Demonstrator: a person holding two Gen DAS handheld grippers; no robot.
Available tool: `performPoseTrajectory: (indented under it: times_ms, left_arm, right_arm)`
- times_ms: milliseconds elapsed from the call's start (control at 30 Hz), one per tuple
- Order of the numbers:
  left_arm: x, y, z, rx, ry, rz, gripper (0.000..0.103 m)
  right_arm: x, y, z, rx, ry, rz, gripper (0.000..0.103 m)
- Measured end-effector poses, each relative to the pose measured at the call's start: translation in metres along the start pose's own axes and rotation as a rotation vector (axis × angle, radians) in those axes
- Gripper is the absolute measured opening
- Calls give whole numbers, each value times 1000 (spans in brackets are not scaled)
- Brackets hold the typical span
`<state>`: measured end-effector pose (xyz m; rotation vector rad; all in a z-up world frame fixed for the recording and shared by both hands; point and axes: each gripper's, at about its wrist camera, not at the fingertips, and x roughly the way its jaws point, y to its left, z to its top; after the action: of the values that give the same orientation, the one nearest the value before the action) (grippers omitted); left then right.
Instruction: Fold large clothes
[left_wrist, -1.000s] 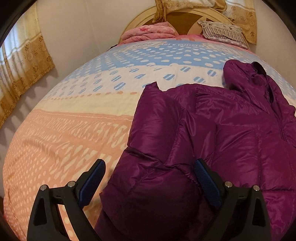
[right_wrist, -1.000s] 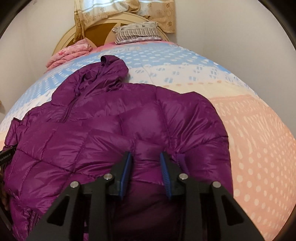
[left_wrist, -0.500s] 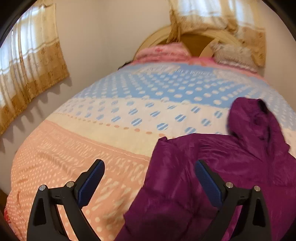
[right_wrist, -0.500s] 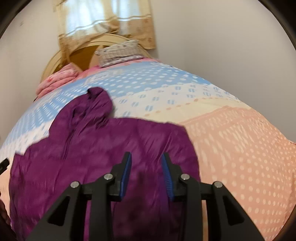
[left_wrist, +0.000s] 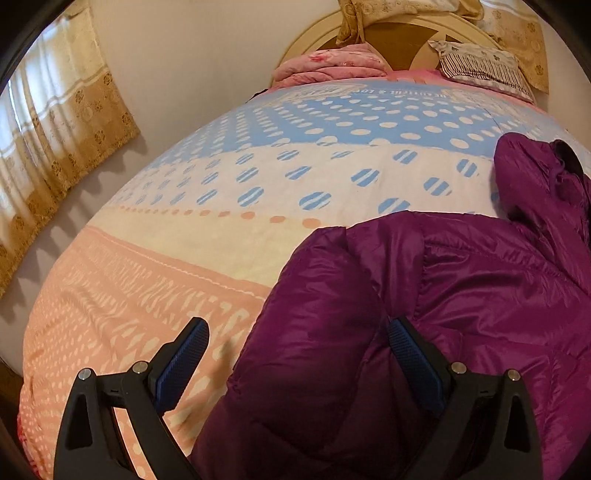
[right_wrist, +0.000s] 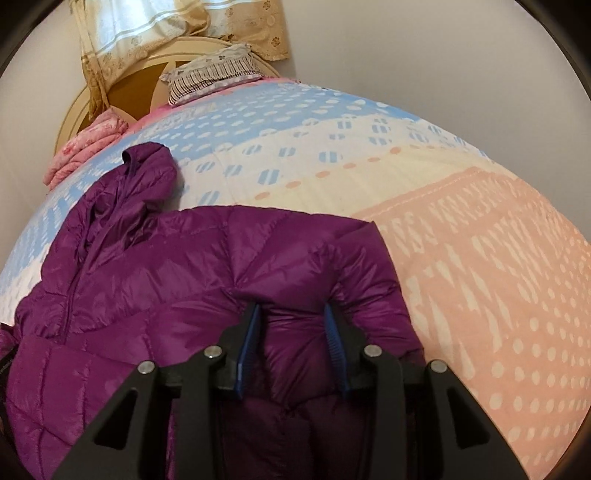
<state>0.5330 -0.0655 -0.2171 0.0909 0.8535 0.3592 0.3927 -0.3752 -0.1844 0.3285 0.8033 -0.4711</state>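
Jacket, one, purple quilted puffer (right_wrist: 177, 280), on bed (left_wrist: 207, 206) — right gripper (right_wrist: 291, 347) fingers opening around its fold; left gripper (left_wrist: 295, 354) released.

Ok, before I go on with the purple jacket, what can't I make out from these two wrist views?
- Jacket hem: both views, cut off at the bottom edge behind the gripper frames.
- Right gripper, jaws opening: right view, padding bulges between the pads; contact unclear.
- Jacket's far sleeve: right view, cut by the left edge.
- Left gripper: open; height above the jacket unclear.

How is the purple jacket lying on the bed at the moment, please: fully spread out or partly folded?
Partly folded: both sleeves of the purple jacket lie turned in over its front, while the hood lies spread on the bed.
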Motion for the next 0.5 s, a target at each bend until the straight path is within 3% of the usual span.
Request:
performPoseTrajectory:
  times_ms: [333,500]
  left_arm:
    - [4,16,-1,-68,23,-78,98]
    - [4,16,-2,-66,21,-77,98]
  right_arm:
    - [5,11,1,-40,-2,-51,40]
    - [6,11,1,-45,-1,-56,40]
